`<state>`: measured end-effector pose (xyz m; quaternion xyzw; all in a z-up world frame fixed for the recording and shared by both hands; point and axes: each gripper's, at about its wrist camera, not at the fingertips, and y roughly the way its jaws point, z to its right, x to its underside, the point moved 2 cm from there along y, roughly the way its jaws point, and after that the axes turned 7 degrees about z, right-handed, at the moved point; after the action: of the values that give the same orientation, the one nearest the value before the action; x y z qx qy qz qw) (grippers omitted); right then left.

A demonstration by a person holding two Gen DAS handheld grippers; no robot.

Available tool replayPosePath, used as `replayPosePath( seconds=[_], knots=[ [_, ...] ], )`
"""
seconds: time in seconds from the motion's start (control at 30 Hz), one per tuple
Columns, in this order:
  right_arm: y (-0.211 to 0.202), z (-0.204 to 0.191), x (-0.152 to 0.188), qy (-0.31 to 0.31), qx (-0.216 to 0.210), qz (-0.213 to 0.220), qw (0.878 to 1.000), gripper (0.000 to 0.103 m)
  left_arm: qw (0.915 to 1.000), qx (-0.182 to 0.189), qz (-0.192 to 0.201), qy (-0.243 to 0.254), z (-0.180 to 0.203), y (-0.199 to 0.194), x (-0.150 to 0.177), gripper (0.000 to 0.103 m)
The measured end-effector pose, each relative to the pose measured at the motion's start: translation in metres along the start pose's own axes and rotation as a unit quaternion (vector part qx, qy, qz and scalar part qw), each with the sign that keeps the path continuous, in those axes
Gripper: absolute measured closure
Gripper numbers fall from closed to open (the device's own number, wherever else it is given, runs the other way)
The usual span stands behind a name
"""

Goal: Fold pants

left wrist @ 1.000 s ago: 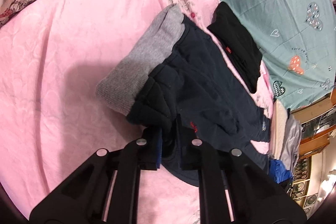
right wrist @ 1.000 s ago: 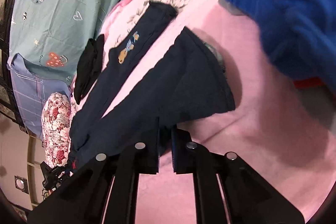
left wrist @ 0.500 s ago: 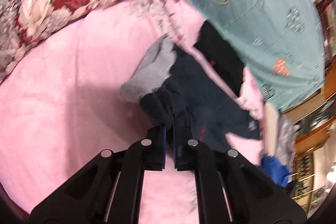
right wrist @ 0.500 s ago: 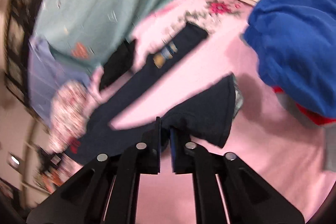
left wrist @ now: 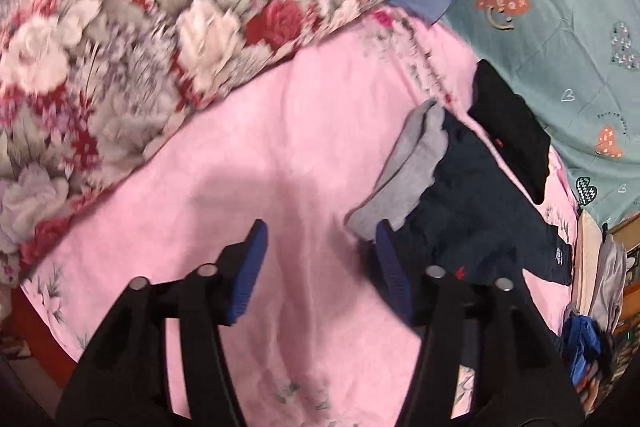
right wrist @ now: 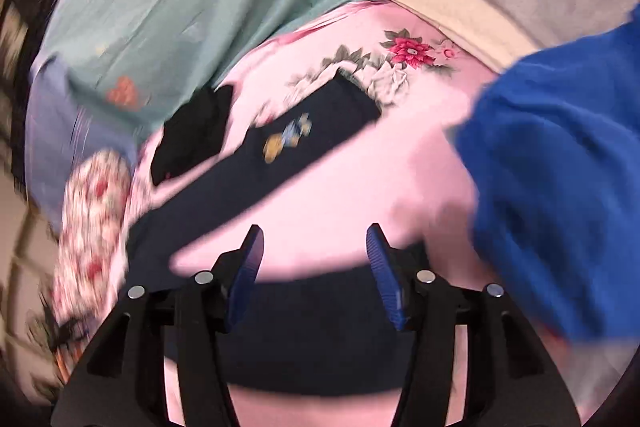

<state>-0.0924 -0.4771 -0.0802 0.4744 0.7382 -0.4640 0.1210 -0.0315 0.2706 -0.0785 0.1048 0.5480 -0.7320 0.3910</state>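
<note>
With both tools' jaws opening and nothing gripped by the left tool (left wrist: 318, 247) or right tool (right wrist: 314, 253), the navy pants (right wrist: 304, 143) are left spread on the pink bed (left wrist: 248, 155), so a fresh grasp is judged necessary for the next fold.

navy pants (left wrist: 480, 203), pink floral bedsheet (left wrist: 280, 155)

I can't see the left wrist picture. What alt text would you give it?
The left tool, its jaws opening with nothing between them, hangs over a pink sheet. Dark navy pants with a grey waistband lie rumpled to its right, a black garment beyond them and a floral quilt upper left.
</note>
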Motion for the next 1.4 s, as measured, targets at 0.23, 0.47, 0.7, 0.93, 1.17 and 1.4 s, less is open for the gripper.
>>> replayPosePath(
  seconds=[0.23, 0.47, 0.7, 0.93, 1.17, 1.4],
  knots=[
    [0.124, 0.043, -0.057, 0.077, 0.035, -0.012, 0.996, 0.049, 0.9988, -0.008, -0.001, 0.049, 0.039, 0.005, -0.013, 0.036],
    [0.16, 0.055, -0.071, 0.096, -0.014, -0.012, 0.995, 0.075, 0.9973, -0.008, -0.005, 0.072, 0.081, 0.047, -0.032, 0.032],
    [0.136, 0.058, -0.089, 0.079, -0.001, 0.004, 0.997, 0.098, 0.9942, 0.018, -0.031, 0.101, 0.13, 0.102, -0.055, 0.032],
    [0.112, 0.054, -0.091, -0.017, 0.129, -0.011, 0.991, 0.05, 0.9907, 0.032, -0.066, 0.115, 0.15, 0.153, -0.074, 0.023],
    [0.099, -0.02, -0.097, -0.093, 0.043, -0.008, 0.995, 0.049, 0.9903, 0.043, -0.104, 0.082, 0.133, 0.208, -0.092, 0.023],
    [0.137, -0.12, -0.073, -0.199, -0.049, -0.065, 0.977, 0.048, 0.9897, 0.072, -0.107, 0.062, 0.123, 0.231, -0.104, 0.019]
  ],
)
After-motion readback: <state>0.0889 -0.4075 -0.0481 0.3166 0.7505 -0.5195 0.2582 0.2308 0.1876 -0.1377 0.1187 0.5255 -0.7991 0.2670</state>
